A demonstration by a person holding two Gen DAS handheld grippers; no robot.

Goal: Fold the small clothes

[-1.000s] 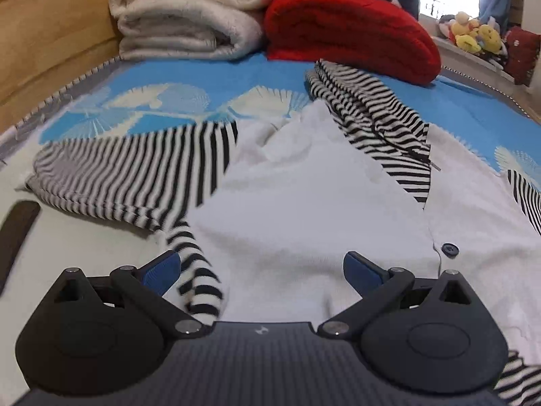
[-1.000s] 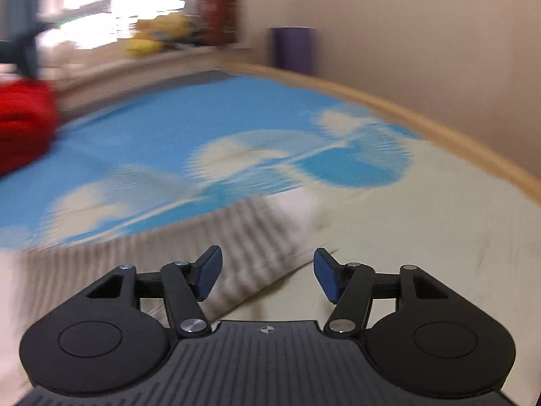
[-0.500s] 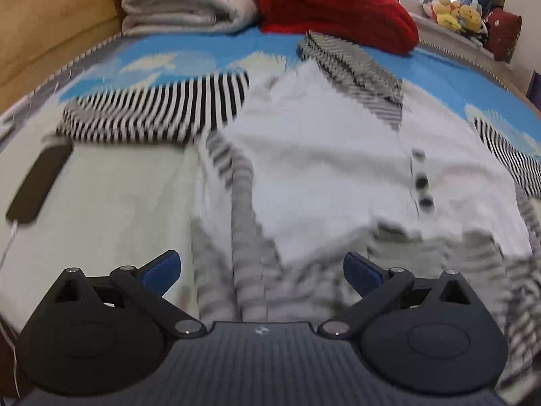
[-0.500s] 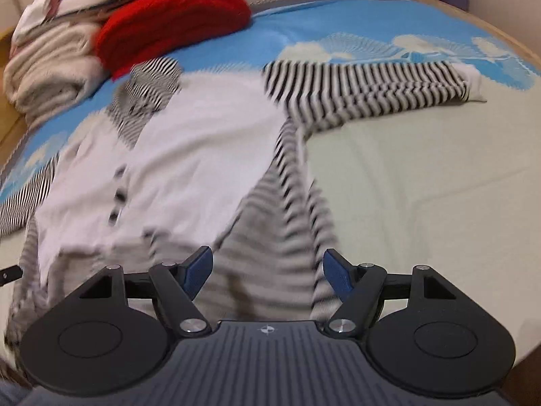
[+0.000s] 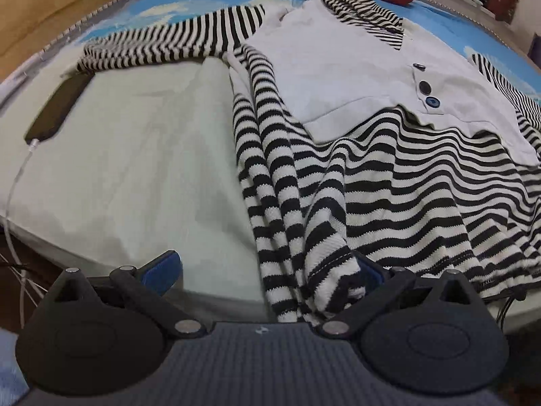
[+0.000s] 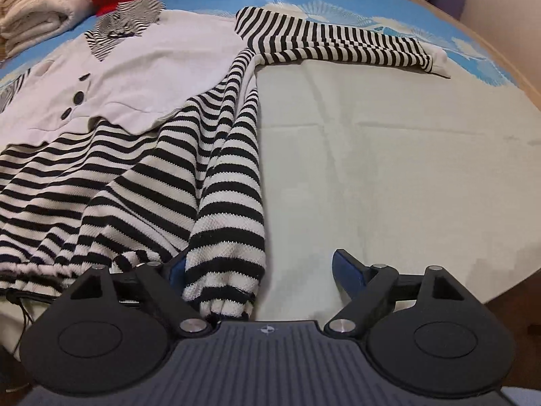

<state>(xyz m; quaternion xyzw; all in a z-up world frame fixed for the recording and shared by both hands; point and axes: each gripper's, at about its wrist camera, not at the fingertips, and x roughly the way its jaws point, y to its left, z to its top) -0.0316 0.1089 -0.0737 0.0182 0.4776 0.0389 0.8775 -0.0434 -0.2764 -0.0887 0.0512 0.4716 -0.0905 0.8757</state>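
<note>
Both grippers have dropped back from the top's chest to its striped hem at the near bed edge.

On the left, my left gripper point(image 5: 267, 272) is spread, hem corner of the top point(image 5: 338, 77) bunched against one pad, unpinched. Across to my right gripper point(image 6: 258, 270): its jaws have just been opening, the other corner lying loose between them. I'd judge both are lined up to pinch the hem and fold it toward the collar. The bed point(image 6: 389, 135) holds the top flat.

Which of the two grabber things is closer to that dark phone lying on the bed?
Left. The left gripper sits at the garment's hem corner on the phone's side; the right gripper is at the opposite corner, phone out of view.
</note>
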